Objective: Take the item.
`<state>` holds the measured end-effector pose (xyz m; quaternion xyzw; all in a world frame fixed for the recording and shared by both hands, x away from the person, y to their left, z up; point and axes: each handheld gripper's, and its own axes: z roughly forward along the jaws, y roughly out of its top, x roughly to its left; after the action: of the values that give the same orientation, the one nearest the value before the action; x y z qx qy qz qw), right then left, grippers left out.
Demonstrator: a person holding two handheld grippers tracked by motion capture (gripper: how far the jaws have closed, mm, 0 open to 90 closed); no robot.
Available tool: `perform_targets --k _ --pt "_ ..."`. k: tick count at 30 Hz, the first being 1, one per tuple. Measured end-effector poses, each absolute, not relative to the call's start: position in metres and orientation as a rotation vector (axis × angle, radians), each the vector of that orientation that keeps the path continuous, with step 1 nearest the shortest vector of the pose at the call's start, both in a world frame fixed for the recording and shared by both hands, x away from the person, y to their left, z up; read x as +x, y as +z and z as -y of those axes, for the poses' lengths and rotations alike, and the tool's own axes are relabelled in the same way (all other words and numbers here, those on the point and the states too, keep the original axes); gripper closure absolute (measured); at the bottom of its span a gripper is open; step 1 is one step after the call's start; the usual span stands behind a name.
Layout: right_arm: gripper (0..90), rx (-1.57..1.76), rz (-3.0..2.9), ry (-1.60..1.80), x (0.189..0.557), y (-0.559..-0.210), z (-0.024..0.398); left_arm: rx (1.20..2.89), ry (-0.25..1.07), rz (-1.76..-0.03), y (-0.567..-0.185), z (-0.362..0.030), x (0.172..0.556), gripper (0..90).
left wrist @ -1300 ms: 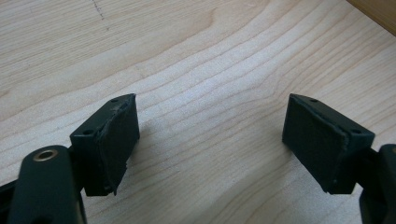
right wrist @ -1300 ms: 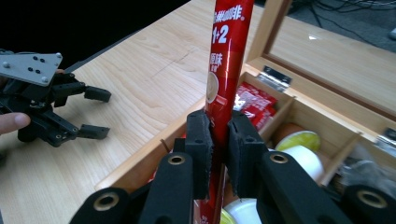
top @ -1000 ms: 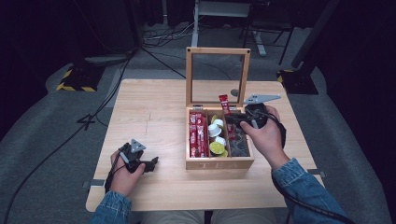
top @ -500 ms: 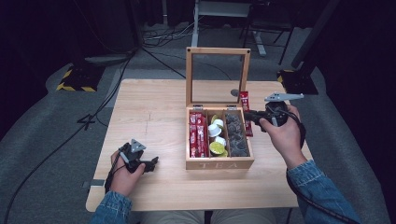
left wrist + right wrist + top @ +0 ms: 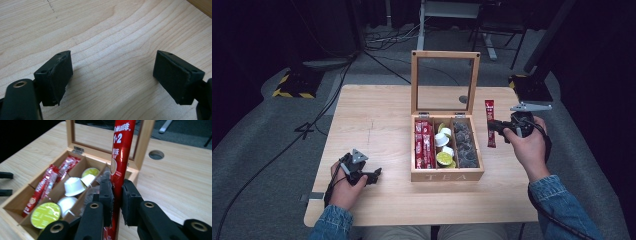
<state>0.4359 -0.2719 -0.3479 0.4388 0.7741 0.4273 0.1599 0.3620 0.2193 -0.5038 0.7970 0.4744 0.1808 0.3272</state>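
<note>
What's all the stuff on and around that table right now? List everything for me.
Wooden tea box: one, light wood, glass lid up, table middle.
Red sachets: several, box's left compartment.
Capsules: several, white and lime-green, middle compartment.
Dark packets: grey, right compartment; count unclear.
Held red sachet: one, outside the box, to its right.
Table: one, light wood, round hole near the lid.
Cables: black, on grey floor.
Left gripper: black, jaws apart, over bare table.
Right gripper: black, clamping the sachet.
Sleeves: two, blue denim.
</note>
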Motion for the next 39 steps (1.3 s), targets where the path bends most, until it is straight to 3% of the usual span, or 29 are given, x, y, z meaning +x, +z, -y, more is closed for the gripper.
perform_targets --k 18,39 --pt "80.1 1.403 -2.179 1.107 0.451 -0.394 0.311 2.088 0.474 -1.242 -0.504 -0.219 0.362 16.3" --pt "80.1 1.601 -2.213 1.008 0.454 -0.438 0.328 2.087 0.474 -1.242 -0.504 -0.219 0.362 16.3"
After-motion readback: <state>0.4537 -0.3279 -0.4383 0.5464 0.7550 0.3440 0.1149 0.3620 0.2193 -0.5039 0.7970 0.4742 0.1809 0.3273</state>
